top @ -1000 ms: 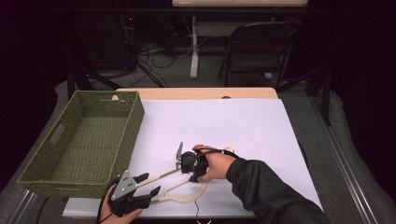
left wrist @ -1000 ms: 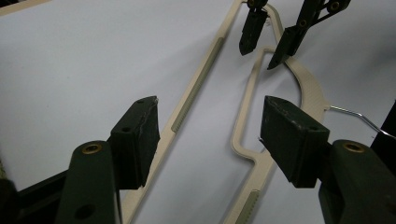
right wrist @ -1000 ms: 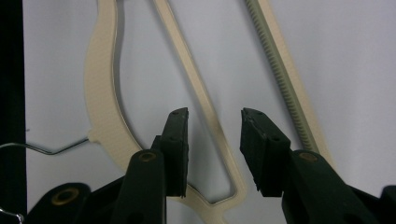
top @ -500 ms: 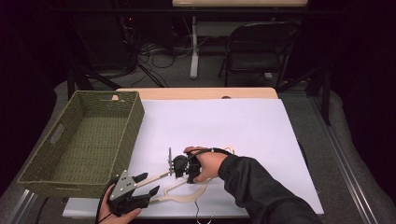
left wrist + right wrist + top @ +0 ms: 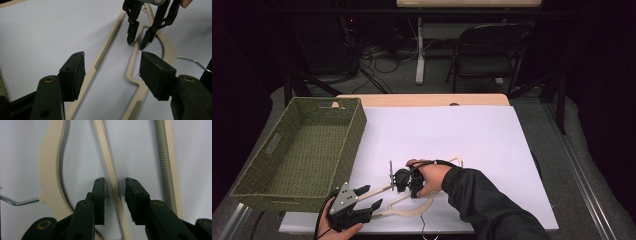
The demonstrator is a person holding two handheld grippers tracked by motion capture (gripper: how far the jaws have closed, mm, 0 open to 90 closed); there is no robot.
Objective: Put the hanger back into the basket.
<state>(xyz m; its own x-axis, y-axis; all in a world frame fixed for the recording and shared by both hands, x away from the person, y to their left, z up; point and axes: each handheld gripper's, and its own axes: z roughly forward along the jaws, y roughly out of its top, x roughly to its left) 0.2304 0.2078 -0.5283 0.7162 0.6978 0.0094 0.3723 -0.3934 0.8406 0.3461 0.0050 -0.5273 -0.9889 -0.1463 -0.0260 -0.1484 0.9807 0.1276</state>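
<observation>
A cream plastic hanger (image 5: 422,207) with a metal hook (image 5: 390,167) lies flat on the white sheet near the table's front edge. My right gripper (image 5: 399,184) hovers over its middle. In the right gripper view the jaws (image 5: 115,182) stand slightly apart astride the hanger's thin inner bar (image 5: 110,165), without clamping it. My left gripper (image 5: 373,196) is at the front left, pointing at the hanger's left end. Its jaws (image 5: 112,58) are wide open around the hanger's lower rails (image 5: 107,47). The right gripper (image 5: 136,41) shows just beyond them.
A green woven basket (image 5: 354,132) stands on the table's left side, close to my left gripper. The white sheet (image 5: 462,130) covers most of the wooden table. A folding chair (image 5: 489,55) and cables are on the floor behind.
My right gripper has slid left and nearer the front along the hanger, toward my left gripper. The hook end shows further left too. The left gripper has barely moved.
</observation>
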